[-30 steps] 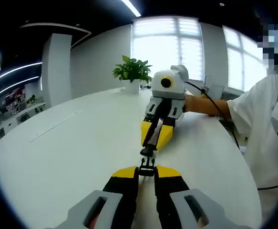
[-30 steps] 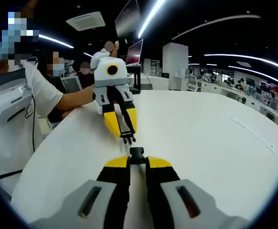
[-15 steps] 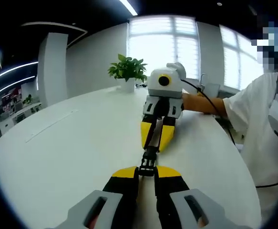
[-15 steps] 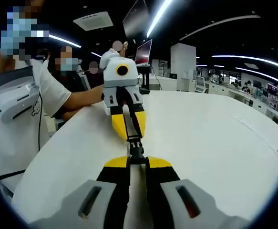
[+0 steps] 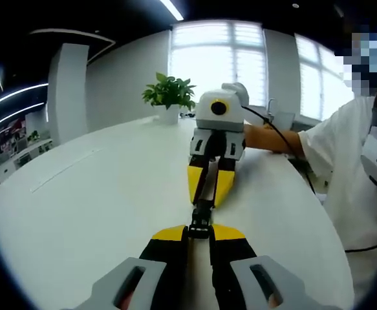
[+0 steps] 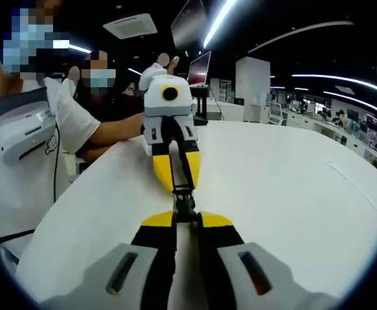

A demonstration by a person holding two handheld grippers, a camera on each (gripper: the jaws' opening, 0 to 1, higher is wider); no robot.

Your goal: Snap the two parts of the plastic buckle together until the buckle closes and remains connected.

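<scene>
In the left gripper view, the left gripper (image 5: 199,234) with yellow-tipped black jaws is seen clenched on 1 end of a small black plastic buckle (image 5: 200,216), which is held above the large white round-edged table (image 5: 97,200). The opposite end of the buckle is gripped between the yellow jaws of the right gripper (image 5: 204,195), which enters from the far side and points towards the camera. The 2 buckle parts are seen touching end to end in a straight line between the 2 pairs of jaws; whether they are fully latched cannot be told.

In the right gripper view, the same arrangement is recorded from the other side: the right gripper (image 6: 187,219) is closed on the buckle (image 6: 183,203), and the left gripper (image 6: 178,182) faces it, also closed on the buckle.

A green potted plant in a white pot (image 5: 169,95) stands on the table's far part. A person in a white short-sleeved shirt (image 5: 350,168) is noted beside the table.
</scene>
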